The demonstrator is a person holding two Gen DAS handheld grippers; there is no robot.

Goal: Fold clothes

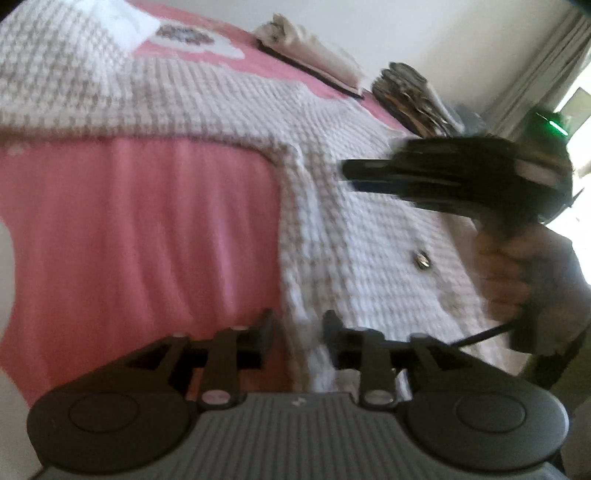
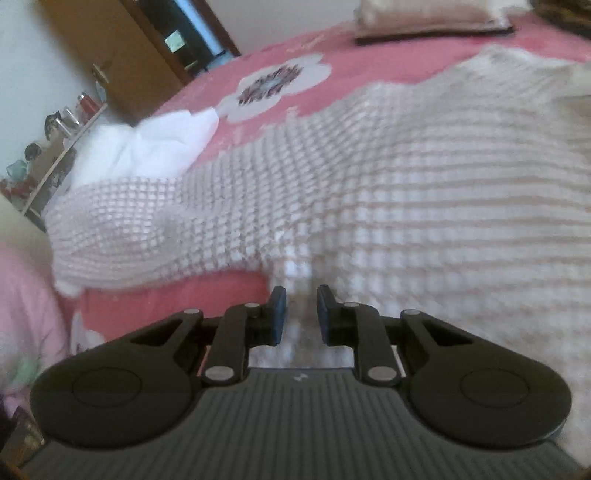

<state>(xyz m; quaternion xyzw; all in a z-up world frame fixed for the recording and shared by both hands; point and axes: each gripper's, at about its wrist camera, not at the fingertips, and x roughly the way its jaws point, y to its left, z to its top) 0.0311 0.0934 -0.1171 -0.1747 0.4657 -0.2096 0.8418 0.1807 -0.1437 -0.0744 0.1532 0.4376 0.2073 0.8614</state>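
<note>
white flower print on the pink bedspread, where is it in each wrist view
Left wrist: the flower print sits at the top, left of centre, beyond the knit cardigan.
Right wrist: the flower print lies in the upper middle, just left of centre, above the cardigan's sleeve.
Shared landmark: the folded beige pile farther back on the bed.
</note>
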